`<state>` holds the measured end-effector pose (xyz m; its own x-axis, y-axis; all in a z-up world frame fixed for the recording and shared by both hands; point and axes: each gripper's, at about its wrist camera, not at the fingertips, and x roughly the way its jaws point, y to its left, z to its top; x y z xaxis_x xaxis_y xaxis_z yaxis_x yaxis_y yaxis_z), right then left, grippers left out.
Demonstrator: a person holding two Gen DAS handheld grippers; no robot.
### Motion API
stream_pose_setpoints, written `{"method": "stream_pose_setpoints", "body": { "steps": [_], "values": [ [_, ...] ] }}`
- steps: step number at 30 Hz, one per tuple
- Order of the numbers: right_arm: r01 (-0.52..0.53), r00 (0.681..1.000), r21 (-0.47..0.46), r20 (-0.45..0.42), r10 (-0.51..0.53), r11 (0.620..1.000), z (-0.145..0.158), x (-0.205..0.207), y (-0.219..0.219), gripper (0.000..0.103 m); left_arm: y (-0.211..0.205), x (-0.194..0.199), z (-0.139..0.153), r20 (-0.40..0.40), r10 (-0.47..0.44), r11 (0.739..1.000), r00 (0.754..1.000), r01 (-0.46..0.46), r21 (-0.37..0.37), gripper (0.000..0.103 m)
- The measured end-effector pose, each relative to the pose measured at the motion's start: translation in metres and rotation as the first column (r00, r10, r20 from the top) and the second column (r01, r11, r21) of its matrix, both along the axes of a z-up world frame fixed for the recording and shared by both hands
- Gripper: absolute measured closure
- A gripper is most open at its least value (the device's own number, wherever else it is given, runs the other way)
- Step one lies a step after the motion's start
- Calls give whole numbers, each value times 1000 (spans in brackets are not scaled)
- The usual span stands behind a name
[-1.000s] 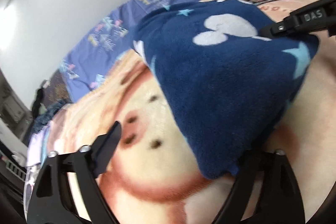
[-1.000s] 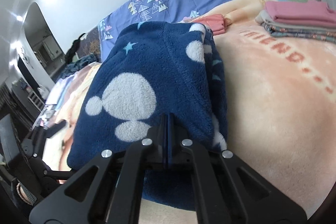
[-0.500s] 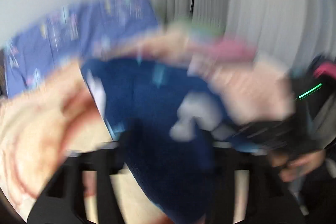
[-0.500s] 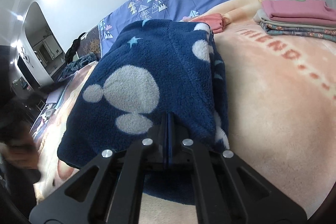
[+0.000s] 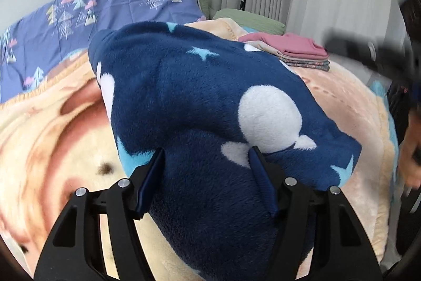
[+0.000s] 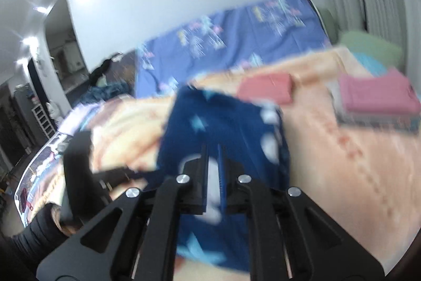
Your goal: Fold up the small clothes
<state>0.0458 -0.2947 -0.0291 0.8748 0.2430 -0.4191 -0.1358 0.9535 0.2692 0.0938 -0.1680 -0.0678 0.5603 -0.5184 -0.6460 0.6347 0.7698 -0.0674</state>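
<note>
We took the navy fleece garment point(image 5: 200, 102) as our landmark; it lay folded on the peach plush blanket point(image 5: 52, 128) that covered the bed, its white blobs and pale blue stars facing up. Our left gripper point(image 5: 206, 162) sat at the garment's near edge with its jaws closing, and a thick fold of the fleece bulged up between the two fingers; the pads looked to be against the pile on both sides, though we could not be sure how firmly they pressed. Our right gripper point(image 6: 212, 157) hung above the garment's near end in a blurred frame, its jaws just beginning to part, a narrow slit showing between them. Nothing was gripped in that slit; the fleece point(image 6: 226, 128) lay below it, apart from the fingers. Beyond the garment, near the far corner of the blanket, stood a stack of folded clothes point(image 5: 294, 52) with a pink piece on top. A single folded coral piece point(image 6: 265, 88) lay just past the garment's far edge. Behind the garment, along the wall, spread a purple sheet point(image 5: 79, 17) printed with trees, and a green pillow point(image 5: 250, 20) rested beyond the stack, by the curtains
</note>
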Motion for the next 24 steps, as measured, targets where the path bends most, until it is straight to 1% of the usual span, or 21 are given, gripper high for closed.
{"method": "stream_pose_setpoints", "body": {
  "steps": [1,2,3,4,5,6,7,8,9,10,11,13,14,15,16,17,18,19,20,22,24],
  "values": [
    [3,1000,-11,-24,-3,1000,-4,9,0,92,1,1,0,10,-5,1000,1000,5,3,37],
    [22,994,-46,-103,-27,999,-20,31,1,91,4,2,0,10,-9,1000,1000,9,-5,37],
    [53,977,-84,-200,-69,995,-47,52,-1,92,5,-1,3,12,-14,1000,1000,14,-17,37],
    [48,968,-61,-242,-62,997,-82,70,-5,92,8,-2,6,24,-20,999,1000,21,-32,37],
    [48,975,-30,-214,-53,998,-91,71,-9,92,10,-1,12,38,-17,999,999,19,-44,39],
    [49,977,20,-208,-44,999,-92,69,-16,92,11,1,20,44,-29,998,999,31,-54,44],
    [52,974,67,-222,-36,996,-87,67,-22,92,10,2,31,83,-52,997,995,57,-58,49],
    [50,972,90,-234,-28,995,-84,66,-23,92,7,4,40,137,-69,996,988,76,-50,51],
    [45,972,65,-234,-28,997,-83,66,-20,92,0,13,55,211,-71,997,975,77,-23,52],
    [40,973,18,-229,-35,999,-83,67,-16,92,-5,21,64,232,-61,998,971,65,-13,53],
    [40,974,-20,-221,-44,999,-84,68,-12,92,-13,39,76,243,-46,999,969,51,-15,55],
    [50,974,-17,-221,-53,999,-84,66,-12,92,-26,68,85,225,-37,999,974,43,-20,55],
    [53,975,-12,-217,-55,999,-86,66,-12,92,-31,83,80,202,-31,999,979,32,-5,55],
    [53,976,-11,-211,-54,999,-87,65,-12,92,-40,110,60,135,-9,998,991,1,60,57],
    [52,977,-9,-209,-53,999,-86,67,-10,92,-46,134,30,78,18,989,997,-29,144,58],
    [47,977,-1,-207,-46,999,-86,67,-11,92,-47,144,9,53,16,985,998,-25,173,57],
    [44,976,0,-212,-43,999,-87,69,-10,92,-37,149,-3,62,-1,998,998,-3,70,57],
    [45,976,-3,-213,-45,999,-87,70,-10,92,-26,153,-4,38,11,999,999,-10,-30,57],
    [45,976,-3,-212,-44,999,-86,70,-10,92,-21,153,-3,28,27,997,999,-25,-74,57],
    [42,977,7,-210,-40,999,-86,70,-11,92,-22,146,-1,73,39,998,997,-36,-44,57],
    [43,977,25,-212,-37,999,-86,70,-13,92,-25,142,3,97,55,998,994,-53,-20,57]
  ]
}}
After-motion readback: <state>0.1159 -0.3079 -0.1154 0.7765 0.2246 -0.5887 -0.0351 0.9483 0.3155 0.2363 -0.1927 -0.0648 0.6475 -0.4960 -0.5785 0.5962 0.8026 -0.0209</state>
